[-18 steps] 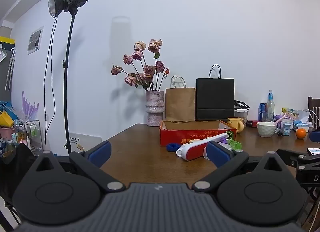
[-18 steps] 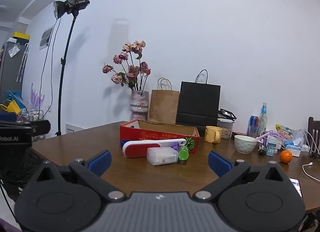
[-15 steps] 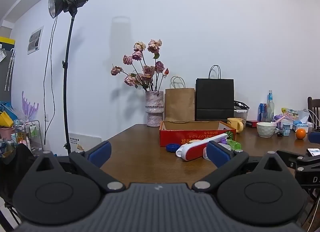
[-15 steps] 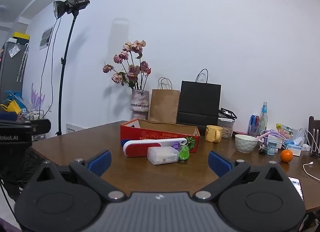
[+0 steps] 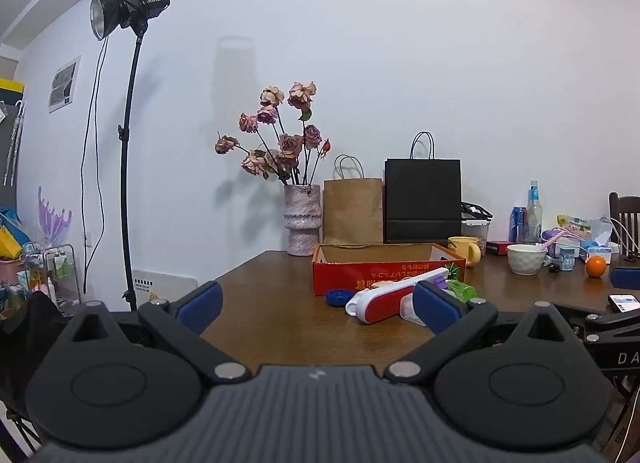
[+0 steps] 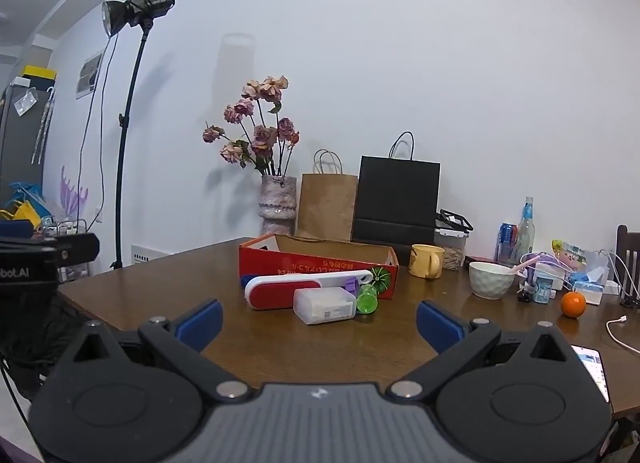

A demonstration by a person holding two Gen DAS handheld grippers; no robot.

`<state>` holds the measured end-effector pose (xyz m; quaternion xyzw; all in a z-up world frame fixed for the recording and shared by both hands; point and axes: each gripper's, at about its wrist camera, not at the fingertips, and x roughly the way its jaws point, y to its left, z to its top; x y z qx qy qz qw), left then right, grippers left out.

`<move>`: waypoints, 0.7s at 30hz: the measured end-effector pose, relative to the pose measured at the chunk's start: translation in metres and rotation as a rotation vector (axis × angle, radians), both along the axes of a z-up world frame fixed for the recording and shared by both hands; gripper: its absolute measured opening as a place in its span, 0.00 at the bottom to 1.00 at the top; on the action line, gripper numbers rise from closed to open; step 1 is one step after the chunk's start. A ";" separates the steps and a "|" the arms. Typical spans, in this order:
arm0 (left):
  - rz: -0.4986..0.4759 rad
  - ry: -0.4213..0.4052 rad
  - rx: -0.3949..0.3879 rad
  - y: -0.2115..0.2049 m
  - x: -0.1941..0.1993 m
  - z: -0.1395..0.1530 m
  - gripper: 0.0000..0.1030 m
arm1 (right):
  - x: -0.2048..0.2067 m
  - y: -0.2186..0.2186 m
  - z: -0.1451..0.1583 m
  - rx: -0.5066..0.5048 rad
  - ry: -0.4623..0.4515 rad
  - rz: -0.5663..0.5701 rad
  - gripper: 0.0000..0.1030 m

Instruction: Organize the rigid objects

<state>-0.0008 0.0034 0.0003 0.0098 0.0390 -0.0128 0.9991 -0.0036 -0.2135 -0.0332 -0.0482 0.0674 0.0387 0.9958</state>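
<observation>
Hovering unchanged since a moment ago, both grippers (image 5: 316,297) (image 6: 318,319) keep fingers wide, nothing held; red-white case (image 6: 296,291) at 12 o'clock on desk (image 6: 280,343) untouched.

Home dining room | wooden table (image 6: 280,347), vase of dried roses (image 6: 278,205), mug (image 6: 427,261), studio light (image 6: 138,9)

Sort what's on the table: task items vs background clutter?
Task items:
red cardboard box
red-and-white brush
clear plastic case
green bottle
blue lid

Clutter:
flower vase
brown paper bag
black bag
yellow mug
white bowl
orange
phone
</observation>
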 end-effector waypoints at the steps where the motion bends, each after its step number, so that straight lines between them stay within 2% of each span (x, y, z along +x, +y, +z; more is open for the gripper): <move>1: 0.000 -0.001 -0.001 0.000 0.000 0.000 1.00 | 0.000 -0.001 0.000 0.002 0.000 0.001 1.00; 21: -0.001 0.000 0.002 0.000 -0.002 0.001 1.00 | -0.002 -0.003 0.003 0.002 -0.008 -0.006 1.00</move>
